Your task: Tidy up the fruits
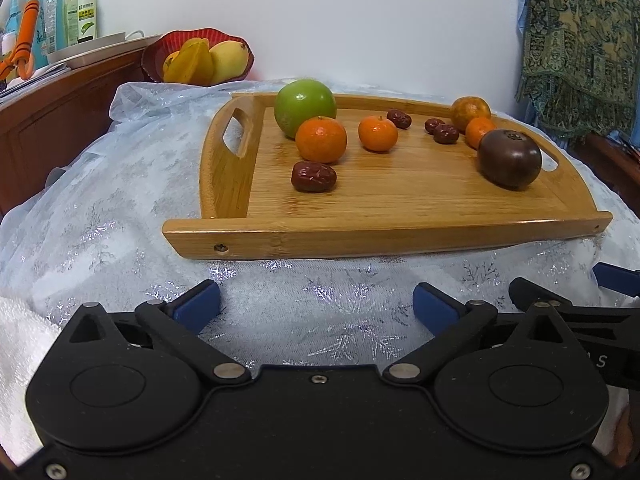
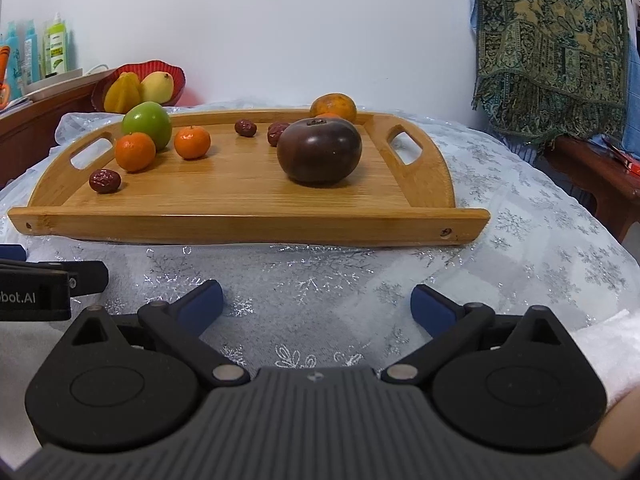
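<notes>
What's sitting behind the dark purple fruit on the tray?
From the right wrist view, a red date and an orange fruit sit behind the dark purple fruit, both partly hidden. The left wrist view shows a smaller orange tucked there too.

In the right wrist view we see the dark purple fruit [image 2: 319, 150] covering most of one red date [image 2: 277, 133] and the lower part of the mottled orange [image 2: 333, 106] behind it. The bottles [image 1: 60, 20] on the sideboard are cut by the left edge, and we cannot read their labels.
</notes>
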`<state>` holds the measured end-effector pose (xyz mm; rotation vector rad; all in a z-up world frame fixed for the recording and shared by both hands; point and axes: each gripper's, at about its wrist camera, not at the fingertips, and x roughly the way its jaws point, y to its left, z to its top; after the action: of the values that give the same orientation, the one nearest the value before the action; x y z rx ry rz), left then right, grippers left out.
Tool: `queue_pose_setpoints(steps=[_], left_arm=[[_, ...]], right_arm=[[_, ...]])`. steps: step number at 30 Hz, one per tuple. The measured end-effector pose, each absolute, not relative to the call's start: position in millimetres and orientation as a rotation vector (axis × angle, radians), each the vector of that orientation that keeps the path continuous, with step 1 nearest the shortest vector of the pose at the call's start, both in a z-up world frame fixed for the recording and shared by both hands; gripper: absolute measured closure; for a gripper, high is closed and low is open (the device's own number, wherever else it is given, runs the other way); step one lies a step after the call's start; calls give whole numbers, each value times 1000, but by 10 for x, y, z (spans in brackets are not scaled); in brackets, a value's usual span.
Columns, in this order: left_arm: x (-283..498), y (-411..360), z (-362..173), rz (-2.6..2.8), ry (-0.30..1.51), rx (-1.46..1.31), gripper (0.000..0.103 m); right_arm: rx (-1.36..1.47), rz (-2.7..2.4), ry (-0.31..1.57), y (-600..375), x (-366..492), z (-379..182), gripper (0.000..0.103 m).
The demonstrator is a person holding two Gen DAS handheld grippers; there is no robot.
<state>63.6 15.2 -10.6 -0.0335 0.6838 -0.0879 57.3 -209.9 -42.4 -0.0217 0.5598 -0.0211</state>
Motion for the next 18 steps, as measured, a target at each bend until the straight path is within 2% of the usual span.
queue_pose_setpoints(steps=[18], left_arm=[[645,143,-109,-42,698,-19,0]], right_arm=[[-23,-21,555,-2095,573,-435,0]])
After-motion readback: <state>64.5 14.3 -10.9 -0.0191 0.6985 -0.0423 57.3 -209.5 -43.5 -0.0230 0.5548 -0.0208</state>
